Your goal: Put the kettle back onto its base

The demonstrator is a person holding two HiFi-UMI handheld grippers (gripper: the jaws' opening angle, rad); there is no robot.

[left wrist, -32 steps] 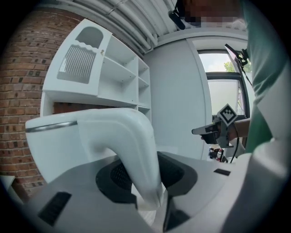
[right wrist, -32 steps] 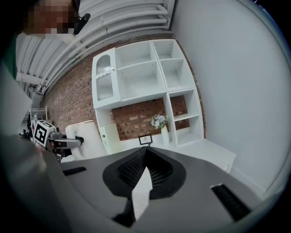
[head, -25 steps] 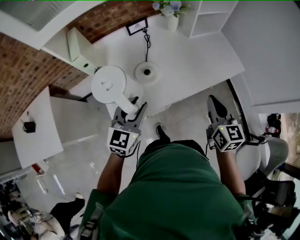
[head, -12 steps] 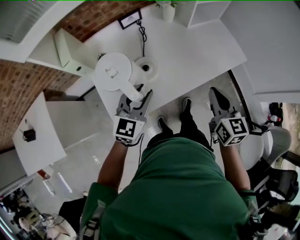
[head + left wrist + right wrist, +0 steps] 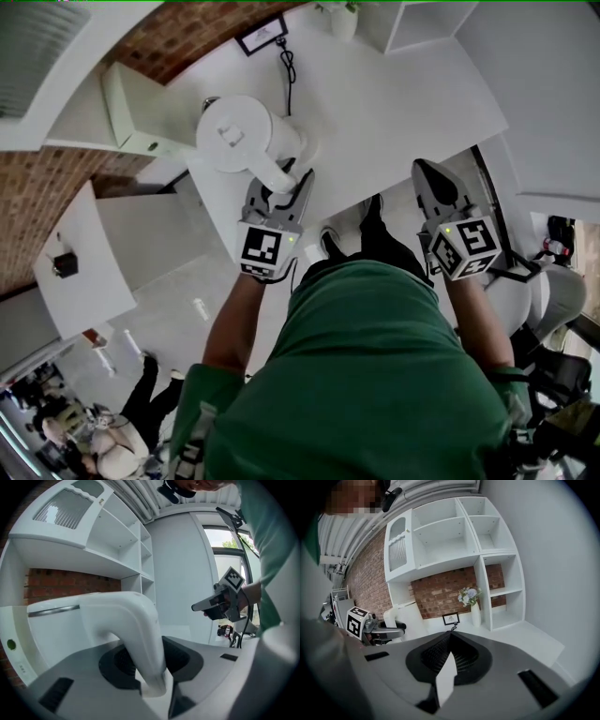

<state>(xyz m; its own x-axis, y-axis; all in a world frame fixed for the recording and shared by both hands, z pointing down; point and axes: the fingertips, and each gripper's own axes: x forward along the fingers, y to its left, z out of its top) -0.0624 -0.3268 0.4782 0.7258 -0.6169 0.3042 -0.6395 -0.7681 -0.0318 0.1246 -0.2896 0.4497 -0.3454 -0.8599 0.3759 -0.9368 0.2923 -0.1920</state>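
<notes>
In the head view the white kettle (image 5: 246,136) is at the counter's left part, lid up. My left gripper (image 5: 281,190) is shut on its curved handle (image 5: 137,634), which fills the space between the jaws in the left gripper view. The kettle covers the round base; only a sliver of rim (image 5: 302,145) shows at its right, and its black cable (image 5: 286,70) runs back toward the wall. Whether the kettle rests on the base I cannot tell. My right gripper (image 5: 433,187) hovers at the counter's front edge, shut and holding nothing (image 5: 447,663).
The white counter (image 5: 394,103) runs along a brick wall. A small picture frame (image 5: 262,36) and a vase of flowers (image 5: 474,606) stand at the back beside open shelves (image 5: 497,545). A white box-like unit (image 5: 127,108) sits left of the kettle.
The left gripper has carried the kettle to the right, from beside the round base to over it, so the base is now covered. The right gripper has moved forward a little.
</notes>
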